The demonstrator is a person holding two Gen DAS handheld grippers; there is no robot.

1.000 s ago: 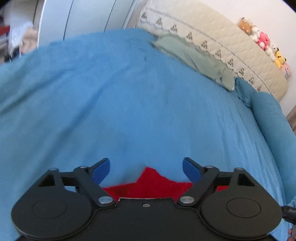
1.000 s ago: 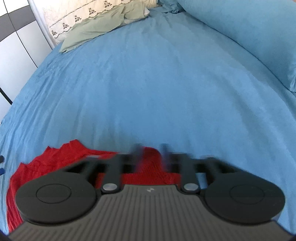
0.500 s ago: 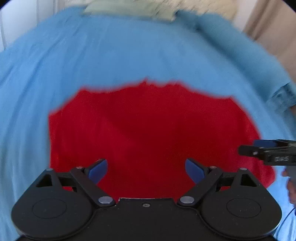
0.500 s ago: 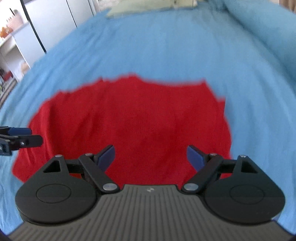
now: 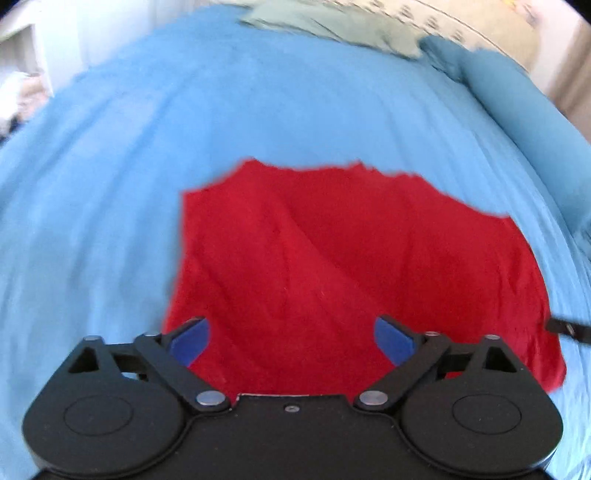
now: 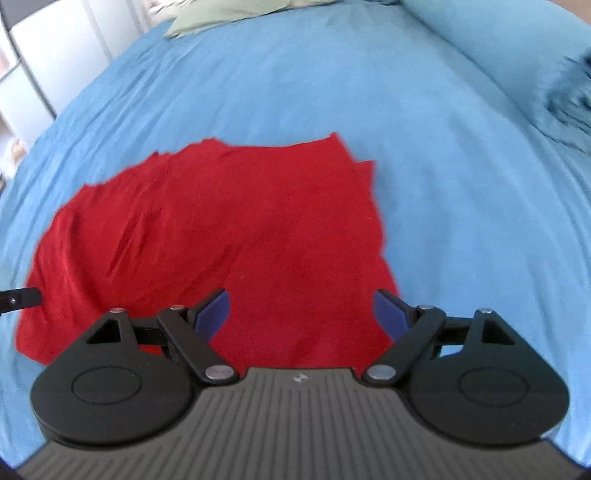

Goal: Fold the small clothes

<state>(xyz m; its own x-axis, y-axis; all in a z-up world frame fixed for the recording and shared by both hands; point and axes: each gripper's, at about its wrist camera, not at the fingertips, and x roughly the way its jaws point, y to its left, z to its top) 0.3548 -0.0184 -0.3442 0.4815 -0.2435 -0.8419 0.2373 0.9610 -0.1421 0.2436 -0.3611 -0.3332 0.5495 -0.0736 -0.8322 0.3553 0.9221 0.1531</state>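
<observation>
The red garment [image 5: 351, 266] lies spread flat on the blue bedsheet [image 5: 110, 184], occupying the centre and lower centre of both wrist views. Its long axis runs roughly left to right across each frame, with a ragged far edge toward the top of the frame; diagonal creases cross the cloth. Which end is the collar or hem cannot be determined. The near edge of the garment is hidden behind each gripper body, and the left wrist view is blurred, so edge detail is soft there. The left gripper [image 5: 291, 341] sits over the near part of the garment with its blue-padded fingers spread wide; nothing is between them, and contact with the cloth cannot be confirmed. The right gripper [image 6: 303, 314] is likewise spread wide and empty, positioned over the garment's near right portion [image 6: 240, 240]. A dark fingertip of each gripper enters the other's view at the frame edge, level with the garment's side. A pale green cloth [image 6: 221, 14] lies at the top of the frame, well apart from the garment, and a blue pillow [image 5: 517, 110] lies at upper right.
</observation>
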